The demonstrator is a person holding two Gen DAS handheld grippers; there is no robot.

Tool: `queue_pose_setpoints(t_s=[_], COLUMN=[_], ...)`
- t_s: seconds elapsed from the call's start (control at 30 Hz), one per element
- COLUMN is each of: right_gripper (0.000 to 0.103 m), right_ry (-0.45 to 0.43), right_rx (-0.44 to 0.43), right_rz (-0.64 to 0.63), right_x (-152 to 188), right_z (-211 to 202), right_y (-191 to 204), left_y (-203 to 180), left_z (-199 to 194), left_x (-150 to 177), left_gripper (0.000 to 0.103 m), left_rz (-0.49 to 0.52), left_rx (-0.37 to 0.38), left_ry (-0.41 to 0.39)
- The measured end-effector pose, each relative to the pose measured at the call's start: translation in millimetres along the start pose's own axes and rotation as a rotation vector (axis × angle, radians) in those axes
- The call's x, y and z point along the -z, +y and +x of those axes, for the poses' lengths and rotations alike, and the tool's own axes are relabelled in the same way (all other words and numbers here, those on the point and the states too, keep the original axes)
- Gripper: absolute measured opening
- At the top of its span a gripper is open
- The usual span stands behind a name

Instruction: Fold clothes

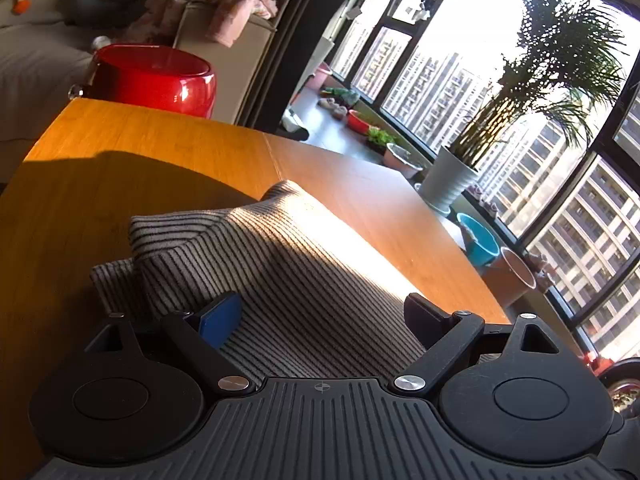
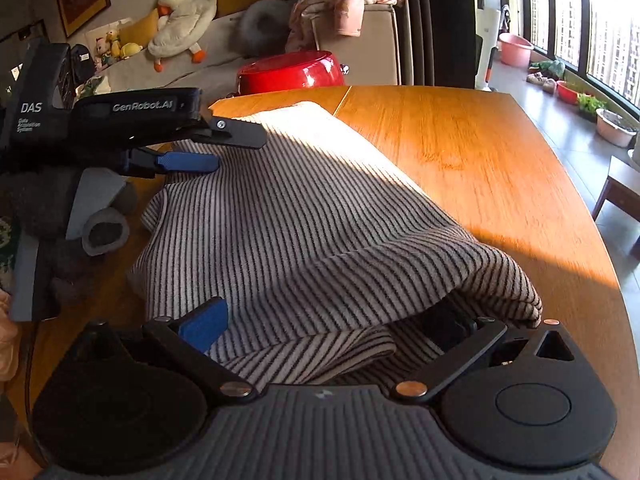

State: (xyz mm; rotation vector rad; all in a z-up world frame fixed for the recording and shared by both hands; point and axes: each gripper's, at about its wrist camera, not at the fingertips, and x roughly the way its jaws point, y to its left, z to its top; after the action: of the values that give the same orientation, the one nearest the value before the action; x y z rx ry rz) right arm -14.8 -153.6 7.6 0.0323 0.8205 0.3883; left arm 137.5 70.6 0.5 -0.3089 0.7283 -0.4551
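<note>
Spread wide over striped garment (image 1: 280,264) on wooden table (image 1: 120,140), left gripper (image 1: 320,316); right gripper (image 2: 332,328) likewise agape, fabric draped over one finger.

Left gripper (image 1: 322,312) and right gripper (image 2: 328,320), fingers (image 2: 204,322) spread wide, angled downward.

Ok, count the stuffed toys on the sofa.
3: a big white duck lying across the cushions, then a small doll and a small yellow toy to its left. Others may be hidden.
</note>
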Motion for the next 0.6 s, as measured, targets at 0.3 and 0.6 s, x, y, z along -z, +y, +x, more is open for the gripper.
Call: queue_pose_setpoints(t_s=[0.3, 0.6], right_gripper=[0.103, 0.073], right_ry=[-0.180, -0.265], right_rx=[0.024, 0.293], right_rz=[-0.047, -0.147], right_x=[-18.9, -41.1], right_z=[-39.6, -19.9], right_y=[-22.2, -50.7], left_y=[-10.3, -43.1], left_z=[-41.1, -24.9], left_x=[-2.5, 21.1], left_gripper=[0.095, 0.081], left_rz=[0.018, 0.082], left_rx=[-0.034, 0.065], left_ry=[-0.060, 0.058])
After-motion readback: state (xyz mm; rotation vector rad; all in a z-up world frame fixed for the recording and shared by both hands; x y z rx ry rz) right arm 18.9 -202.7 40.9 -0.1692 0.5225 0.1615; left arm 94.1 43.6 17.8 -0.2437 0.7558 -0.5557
